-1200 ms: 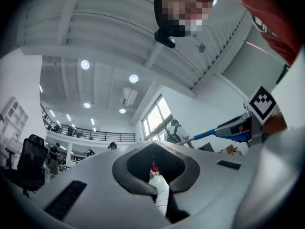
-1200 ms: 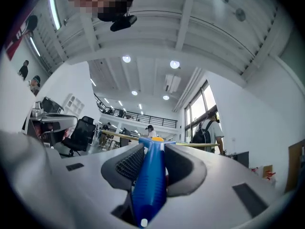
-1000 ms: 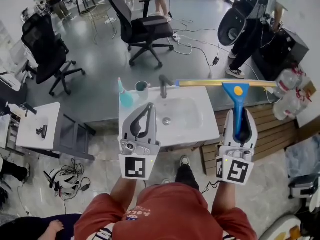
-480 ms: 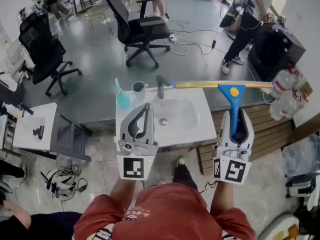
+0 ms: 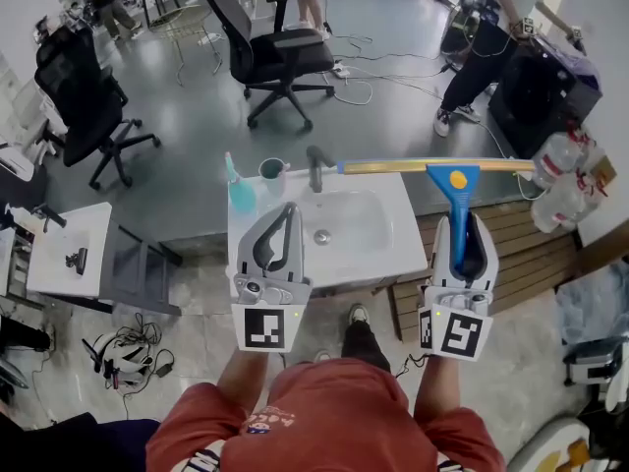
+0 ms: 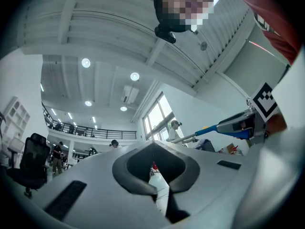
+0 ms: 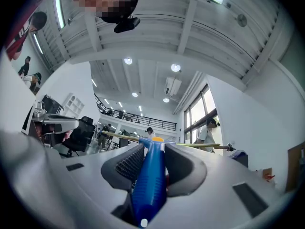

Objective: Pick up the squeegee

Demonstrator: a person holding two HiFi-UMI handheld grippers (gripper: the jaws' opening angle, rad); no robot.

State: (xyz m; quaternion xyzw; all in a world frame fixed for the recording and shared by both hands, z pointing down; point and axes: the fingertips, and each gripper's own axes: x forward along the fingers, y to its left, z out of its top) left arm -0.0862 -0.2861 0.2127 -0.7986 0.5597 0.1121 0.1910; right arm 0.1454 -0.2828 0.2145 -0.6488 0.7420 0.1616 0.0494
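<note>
The squeegee (image 5: 452, 178) has a blue handle, an orange knob and a long brass-coloured blade that lies crosswise above the sink's far edge. My right gripper (image 5: 460, 221) is shut on its handle, blade end pointing away from me; in the right gripper view the blue handle (image 7: 150, 175) fills the gap between the ribbed pads of that gripper (image 7: 153, 147). To its left, my left gripper (image 5: 291, 207) hangs over the sink's front, shut with nothing in it. In the left gripper view its jaws (image 6: 153, 144) meet at the tips, and the squeegee (image 6: 209, 129) shows at the right.
Below the grippers stands a white sink (image 5: 401, 256) with a faucet (image 5: 316, 167), a blue bottle (image 5: 239, 195) and a cup (image 5: 272, 173) at its back. Wooden slats (image 5: 531, 256) and water bottles (image 5: 558, 183) lie right. Office chairs (image 5: 267, 52) and a standing person (image 5: 486, 42) are beyond.
Both grippers and the squeegee keep their places. The standing person at the back right has stepped farther away.
</note>
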